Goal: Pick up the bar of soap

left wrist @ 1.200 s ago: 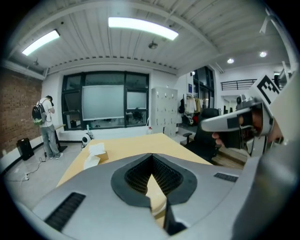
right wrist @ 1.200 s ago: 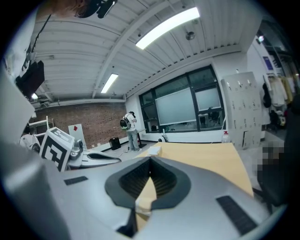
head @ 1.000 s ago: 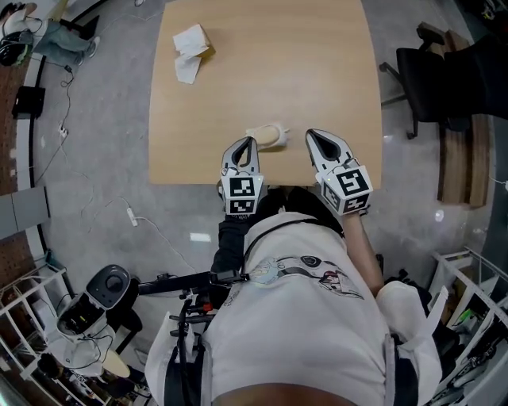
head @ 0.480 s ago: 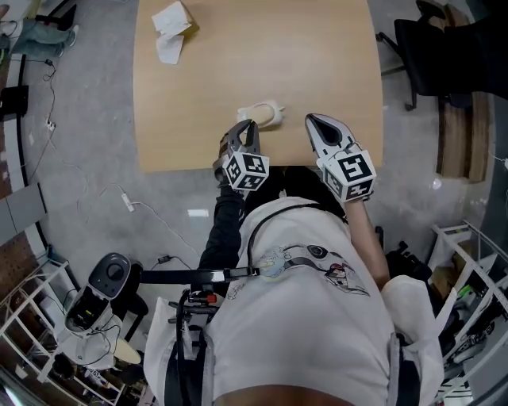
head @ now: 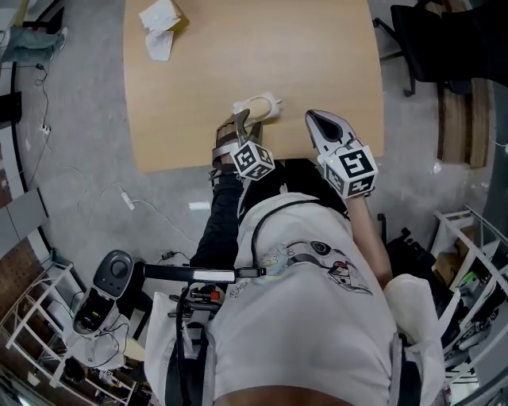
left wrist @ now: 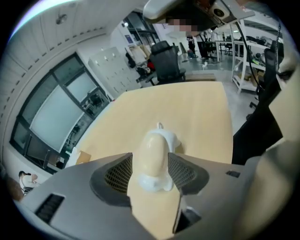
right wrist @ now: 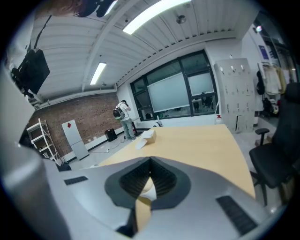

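Observation:
A cream bar of soap lies in a white dish near the front edge of the wooden table. My left gripper points steeply down at it. In the left gripper view the soap sits between the two mesh pads, and the jaws have just been opening around it; I see no pad pressing on it. My right gripper hovers to the right of the dish, apart from it. Its jaws meet at the tips and hold nothing.
A crumpled white tissue and a small box lie at the table's far left corner. A black office chair stands beyond the right edge. Cables run over the grey floor on the left.
My left gripper has rolled and sunk toward the table's front edge, and its jaws now stand apart on either side of the soap. The right gripper has barely shifted.

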The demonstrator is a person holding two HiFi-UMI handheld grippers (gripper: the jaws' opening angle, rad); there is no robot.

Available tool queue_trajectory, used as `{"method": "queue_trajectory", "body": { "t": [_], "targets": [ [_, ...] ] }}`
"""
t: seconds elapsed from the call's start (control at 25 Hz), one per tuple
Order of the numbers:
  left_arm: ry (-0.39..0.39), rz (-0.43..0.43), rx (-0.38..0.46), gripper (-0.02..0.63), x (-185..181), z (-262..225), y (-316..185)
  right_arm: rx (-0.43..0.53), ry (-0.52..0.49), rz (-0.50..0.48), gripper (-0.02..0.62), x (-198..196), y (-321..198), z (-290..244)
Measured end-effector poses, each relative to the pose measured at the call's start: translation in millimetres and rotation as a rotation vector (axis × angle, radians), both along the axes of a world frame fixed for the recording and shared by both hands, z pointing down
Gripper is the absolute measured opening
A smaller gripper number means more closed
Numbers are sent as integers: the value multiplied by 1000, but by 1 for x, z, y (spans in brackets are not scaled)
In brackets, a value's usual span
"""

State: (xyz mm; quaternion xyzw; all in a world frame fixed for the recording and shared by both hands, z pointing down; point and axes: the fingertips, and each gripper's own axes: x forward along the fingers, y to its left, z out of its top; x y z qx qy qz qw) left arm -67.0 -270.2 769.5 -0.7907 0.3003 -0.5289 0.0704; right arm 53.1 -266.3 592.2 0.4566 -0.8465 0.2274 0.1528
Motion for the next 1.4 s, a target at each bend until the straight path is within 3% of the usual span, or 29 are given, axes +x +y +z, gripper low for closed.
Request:
{"method": "queue_trajectory", "body": {
  "t": [0.16,0.72,1.4],
  "targets": [
    [-56,41,-9,256,3,17,-4,-14,-1,15,3,5,-2,6],
    [-165,54,-24,258,2,45,-15,-41,16,63,3,31,3,15],
    [-144,233,-320,258,6,58,-21,-77,1,85,3,38,-2,28]
  ]
}}
